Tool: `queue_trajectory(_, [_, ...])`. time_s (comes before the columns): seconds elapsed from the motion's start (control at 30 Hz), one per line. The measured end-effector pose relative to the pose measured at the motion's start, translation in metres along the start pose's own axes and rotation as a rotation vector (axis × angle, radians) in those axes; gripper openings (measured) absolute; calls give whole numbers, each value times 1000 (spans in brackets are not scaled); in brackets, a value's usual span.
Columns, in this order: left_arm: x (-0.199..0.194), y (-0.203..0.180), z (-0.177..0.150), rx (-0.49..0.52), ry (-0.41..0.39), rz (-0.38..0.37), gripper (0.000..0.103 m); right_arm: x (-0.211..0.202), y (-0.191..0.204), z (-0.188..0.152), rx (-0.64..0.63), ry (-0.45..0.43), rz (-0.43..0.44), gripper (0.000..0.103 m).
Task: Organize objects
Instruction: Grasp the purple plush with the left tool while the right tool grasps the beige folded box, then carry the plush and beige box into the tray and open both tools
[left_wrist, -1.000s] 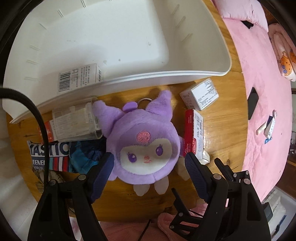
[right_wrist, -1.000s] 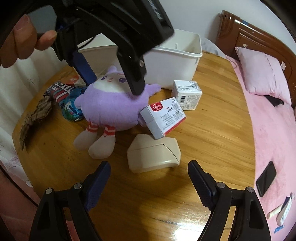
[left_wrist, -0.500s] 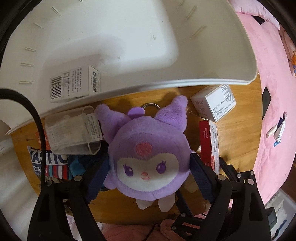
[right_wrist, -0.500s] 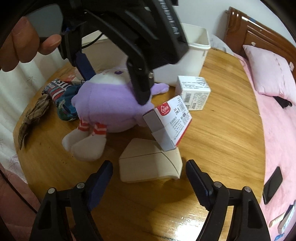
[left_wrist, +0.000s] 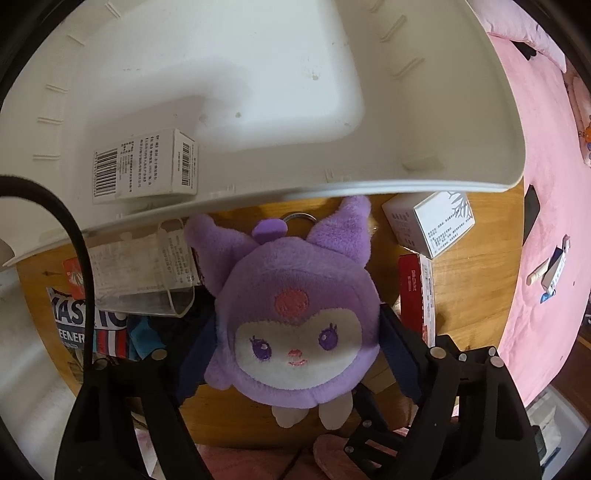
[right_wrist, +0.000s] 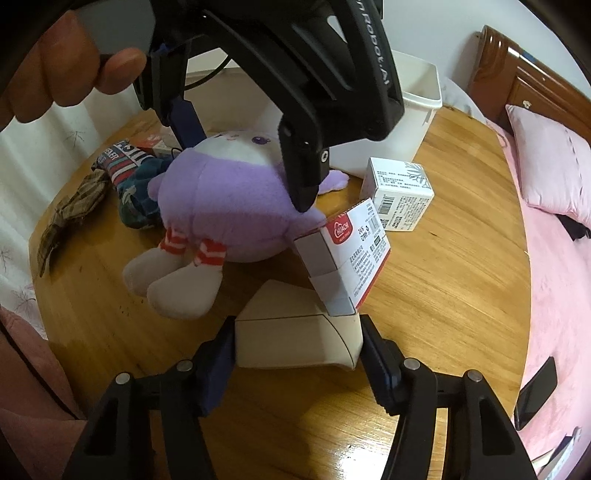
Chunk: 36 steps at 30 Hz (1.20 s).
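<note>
Left wrist: left gripper (left_wrist: 295, 354) clamped on plush (left_wrist: 295, 325), ready for bin (left_wrist: 406, 184). Right gripper (right_wrist: 297, 350) just closing around beige case (right_wrist: 295, 339), contact unclear; then lift.

Left wrist view steeply down, close, right wrist view lower, both sharing purple plush (left_wrist: 295, 325) (right_wrist: 221, 206)

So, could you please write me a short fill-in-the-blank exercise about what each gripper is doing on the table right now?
1. The left gripper has its fingers on either side of the ____ plush toy.
2. The right gripper has been closing around the ____ wedge-shaped case.
3. The red-and-white box leans against the ____.
4. One barcoded box lies inside the white ____.

Missing words: purple; beige; plush toy; bin
</note>
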<state>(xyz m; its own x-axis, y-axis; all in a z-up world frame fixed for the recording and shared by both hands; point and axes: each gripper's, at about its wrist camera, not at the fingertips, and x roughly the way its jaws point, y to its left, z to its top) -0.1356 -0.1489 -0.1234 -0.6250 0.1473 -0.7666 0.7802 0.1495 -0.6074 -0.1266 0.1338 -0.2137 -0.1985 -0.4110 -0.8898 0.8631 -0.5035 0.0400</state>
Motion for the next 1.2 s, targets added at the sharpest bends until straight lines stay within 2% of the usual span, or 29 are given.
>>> queue_trajectory(0.33, [-10,8,-24,34,-32,19,77,-8,9,0,-10,5,7,63])
queue_trajectory(0.47, [-21,11,-38,48,-55,11,78,-18,11,0,3,-5,7,63])
queue_trajectory(0.57, [-32,15,-49,53,-59,46,78,-26,11,1,-2,-10,-2,63])
queue_trajectory(0.77, [-62,26,-70,63,-116,42,78,-47,11,0,14,-36,-8,63])
queue_trajectory(0.87, [-80,18,-84,24,-188,44,78,-58,11,6,16,-52,-13,63])
queue_trajectory(0.93, [-107,23,-64,46,-235,43,78,-65,8,14,15,-66,-22,63])
queue_trajectory(0.97, [-104,11,-65,52,-252,48,78,-69,2,16,15,-73,-29,63])
queue_trajectory(1.07, [-127,5,-57,57,-306,52,78,-79,-9,24,25,-94,-43,63])
queue_trajectory(1.13, [-128,-10,-54,55,-346,44,78,-90,-19,15,36,-109,-51,63])
queue_trajectory(1.2, [-138,-8,-57,58,-388,48,78,-94,-30,23,50,-126,-58,63])
